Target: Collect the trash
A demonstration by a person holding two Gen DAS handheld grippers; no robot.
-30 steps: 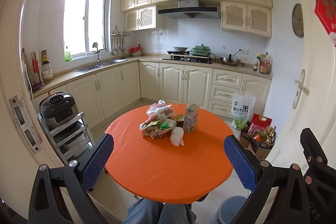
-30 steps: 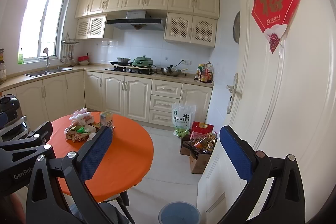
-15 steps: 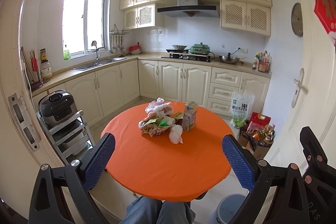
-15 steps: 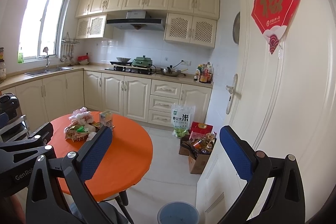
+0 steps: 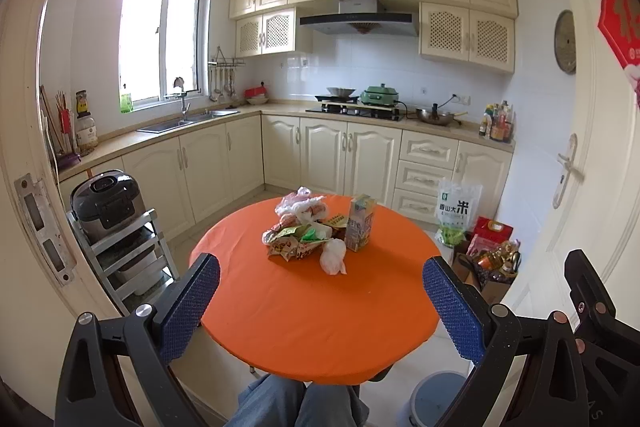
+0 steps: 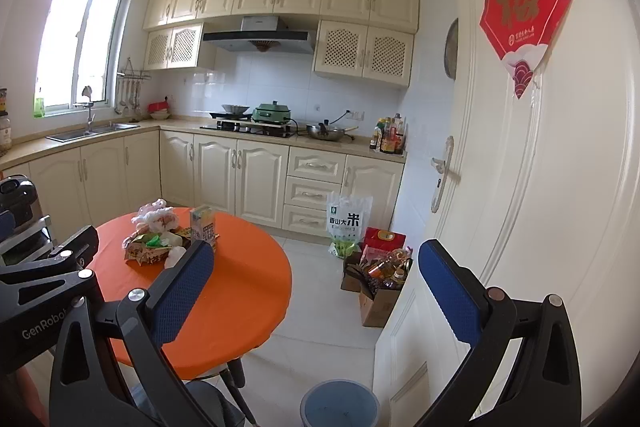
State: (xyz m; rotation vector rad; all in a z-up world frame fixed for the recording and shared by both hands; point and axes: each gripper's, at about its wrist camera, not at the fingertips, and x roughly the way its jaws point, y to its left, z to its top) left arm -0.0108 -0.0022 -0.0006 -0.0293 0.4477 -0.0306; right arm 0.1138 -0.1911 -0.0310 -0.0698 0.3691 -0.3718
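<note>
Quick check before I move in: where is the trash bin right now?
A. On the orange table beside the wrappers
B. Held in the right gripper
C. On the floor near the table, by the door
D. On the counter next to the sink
C: the blue bin stands on the floor tiles beside the orange table, below the open right gripper, while the trash pile lies on the tabletop.

The right gripper [image 6: 316, 291] hung with jaws wide apart above the tiled floor [image 6: 320, 307]. A blue bin [image 6: 340, 403] stood below it. At left, snack wrappers [image 6: 154, 247] and a drink carton [image 6: 203, 227] lay on the orange round counter [image 6: 240, 291].
</note>
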